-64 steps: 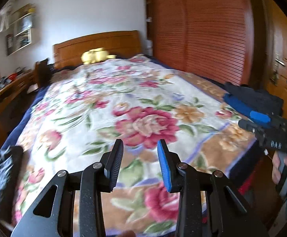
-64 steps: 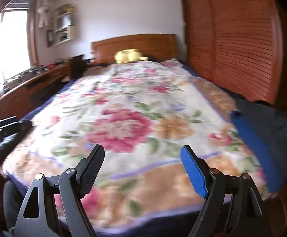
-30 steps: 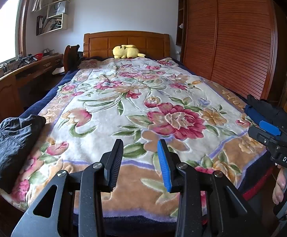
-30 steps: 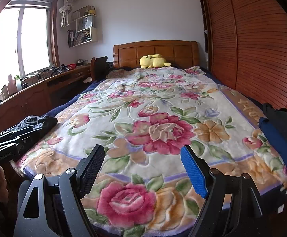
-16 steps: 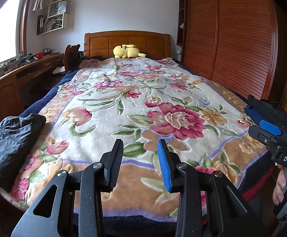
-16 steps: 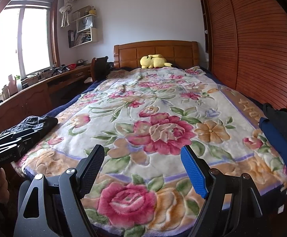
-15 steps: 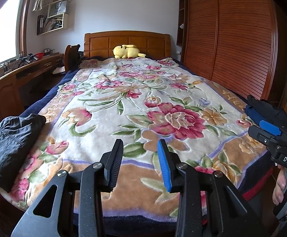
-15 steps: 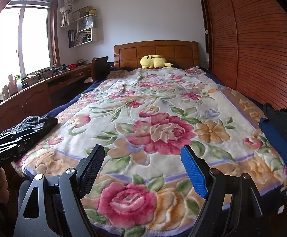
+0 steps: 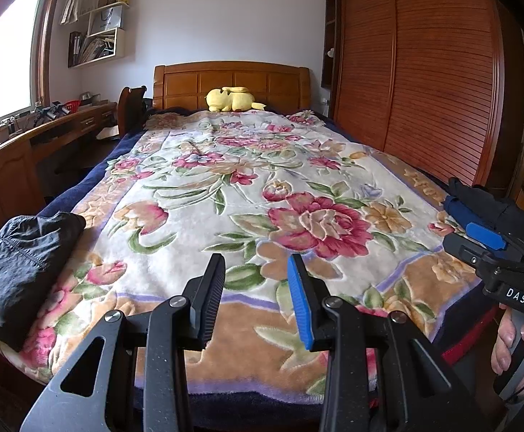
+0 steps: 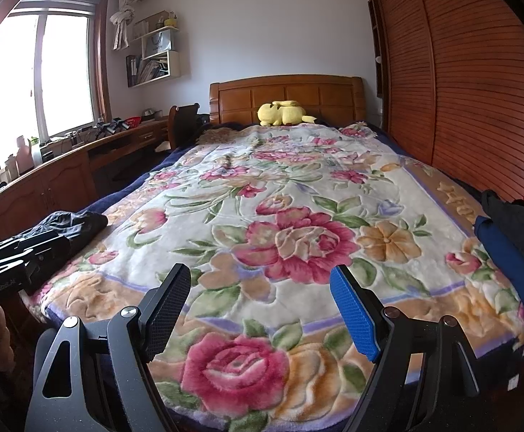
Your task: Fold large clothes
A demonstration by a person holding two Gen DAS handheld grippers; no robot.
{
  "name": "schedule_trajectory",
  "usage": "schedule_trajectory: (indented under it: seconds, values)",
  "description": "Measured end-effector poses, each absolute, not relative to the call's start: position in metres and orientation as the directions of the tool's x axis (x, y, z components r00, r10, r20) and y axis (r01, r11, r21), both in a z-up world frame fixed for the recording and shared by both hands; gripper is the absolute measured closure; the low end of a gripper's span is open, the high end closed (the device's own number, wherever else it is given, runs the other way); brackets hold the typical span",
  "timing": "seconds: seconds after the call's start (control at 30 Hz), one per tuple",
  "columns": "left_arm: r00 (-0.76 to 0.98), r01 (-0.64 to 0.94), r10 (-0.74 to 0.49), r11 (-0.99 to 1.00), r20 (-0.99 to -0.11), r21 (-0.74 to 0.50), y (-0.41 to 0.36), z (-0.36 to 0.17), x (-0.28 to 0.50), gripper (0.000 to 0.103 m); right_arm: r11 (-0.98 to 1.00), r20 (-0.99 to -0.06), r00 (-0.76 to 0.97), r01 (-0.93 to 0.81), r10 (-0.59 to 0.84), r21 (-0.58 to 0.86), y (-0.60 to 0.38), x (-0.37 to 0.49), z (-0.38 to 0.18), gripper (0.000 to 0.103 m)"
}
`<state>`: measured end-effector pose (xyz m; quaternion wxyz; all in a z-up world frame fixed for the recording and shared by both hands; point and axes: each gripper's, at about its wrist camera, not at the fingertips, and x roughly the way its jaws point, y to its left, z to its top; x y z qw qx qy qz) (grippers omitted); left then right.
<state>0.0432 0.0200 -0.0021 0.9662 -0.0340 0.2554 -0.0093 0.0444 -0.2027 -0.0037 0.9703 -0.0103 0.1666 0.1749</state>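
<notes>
The left gripper (image 9: 256,288) has its fingers (image 9: 211,288) set at a narrow gap with nothing between them, held over the near foot of the bed (image 9: 262,342). The right gripper (image 10: 262,309) has its fingers (image 10: 355,313) spread wide, also holding nothing, at the same near edge. Both point up the floral blanket (image 10: 290,187) toward the far headboard, where a yellow plush toy (image 10: 283,113) lies.

The clothes lie at the two near corners. On the left sits a dark grey garment (image 9: 20,255), loosely bunched, with seams showing. On the right sits a pile of black and blue cloth (image 10: 514,244), which looks more compact; whether it is neatly folded cannot be told. The middle of the blanket is bare.

This fits either a pause between garments or the end of the work, with one pile as source and the other as the stack. Which is which the views do not settle, so no step is clearly in hand.
</notes>
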Motion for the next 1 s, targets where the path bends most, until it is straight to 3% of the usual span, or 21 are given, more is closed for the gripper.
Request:
schedule_trajectory:
  seconds: [1.0]
  values:
    - [0.871,0.001,-0.035,0.998,-0.49,-0.069,0.0192,-0.0011,0.0423,0.066,0.936,-0.319,0.884,-0.349,0.343,0.039,-0.2081,0.0468,-0.004,0.022]
